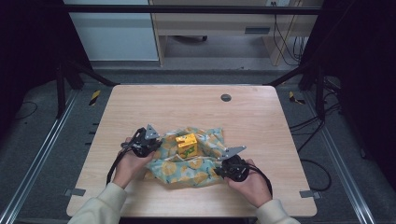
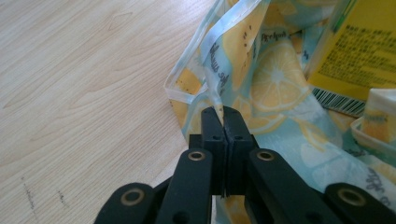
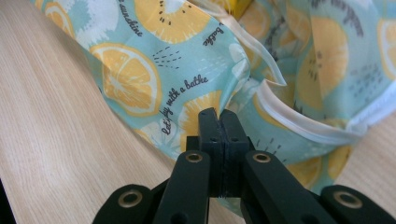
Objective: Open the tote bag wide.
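While pinched (both sides), cloth around yellow carton.

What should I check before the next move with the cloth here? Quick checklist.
1. Left gripper pinching the lemon-print cloth: ok, jaws shut on a fold.
2. Right gripper pinching the cloth: ok, jaws shut on it.
3. Yellow carton sits on the cloth between the grippers: ok.
4. Carton upright and stable: cannot tell.
5. Cloth fully on the table, away from edges: ok.
6. Grip depth sufficient for lifting: cannot tell.
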`<state>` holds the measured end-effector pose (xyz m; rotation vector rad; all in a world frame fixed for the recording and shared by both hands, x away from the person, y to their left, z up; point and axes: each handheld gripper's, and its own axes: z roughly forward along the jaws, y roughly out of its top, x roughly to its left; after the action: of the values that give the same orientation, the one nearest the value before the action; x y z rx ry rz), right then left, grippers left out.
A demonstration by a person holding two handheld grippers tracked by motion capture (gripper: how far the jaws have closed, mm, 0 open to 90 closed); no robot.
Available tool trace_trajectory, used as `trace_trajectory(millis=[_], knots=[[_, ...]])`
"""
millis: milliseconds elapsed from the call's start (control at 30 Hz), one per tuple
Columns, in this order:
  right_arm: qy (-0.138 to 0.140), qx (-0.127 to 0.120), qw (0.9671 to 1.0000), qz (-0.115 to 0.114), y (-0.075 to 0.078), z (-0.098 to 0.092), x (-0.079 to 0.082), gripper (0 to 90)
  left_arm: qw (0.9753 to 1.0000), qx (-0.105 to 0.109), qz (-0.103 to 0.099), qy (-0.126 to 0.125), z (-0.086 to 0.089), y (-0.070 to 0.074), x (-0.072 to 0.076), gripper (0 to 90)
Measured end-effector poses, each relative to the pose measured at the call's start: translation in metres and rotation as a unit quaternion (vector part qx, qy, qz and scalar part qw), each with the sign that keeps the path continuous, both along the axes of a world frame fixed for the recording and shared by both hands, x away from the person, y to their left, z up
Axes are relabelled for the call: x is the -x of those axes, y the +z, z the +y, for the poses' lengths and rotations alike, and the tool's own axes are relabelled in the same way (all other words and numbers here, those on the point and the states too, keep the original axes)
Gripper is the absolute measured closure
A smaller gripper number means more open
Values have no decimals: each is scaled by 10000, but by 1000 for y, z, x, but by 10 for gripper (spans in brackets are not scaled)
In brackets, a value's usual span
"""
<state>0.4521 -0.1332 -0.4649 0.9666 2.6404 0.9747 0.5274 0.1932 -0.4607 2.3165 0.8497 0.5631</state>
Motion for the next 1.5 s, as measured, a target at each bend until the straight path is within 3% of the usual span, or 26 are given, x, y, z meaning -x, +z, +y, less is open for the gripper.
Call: trace_trajectory(millis=[333,600,867,1100,1500], knots=[[-112,-84,9997,221,-12,-6,1,900,9997,-248,-65,11,-3,-8,1,896],[-132,-71,9995,262,-17,-9,3,900,9998,-182,-14,-15,-1,-19,3,896],[-156,-62,9993,330,-17,-11,5,900,9996,-262,-112,-10,2,-17,3,898],[-39,-32,9995,302,-18,-11,7,900,9994,-327,-48,77,3,-19,1,899],[-70,-25,9992,390,-19,-13,10,900,9990,-415,-17,150,6,-20,-1,898]])
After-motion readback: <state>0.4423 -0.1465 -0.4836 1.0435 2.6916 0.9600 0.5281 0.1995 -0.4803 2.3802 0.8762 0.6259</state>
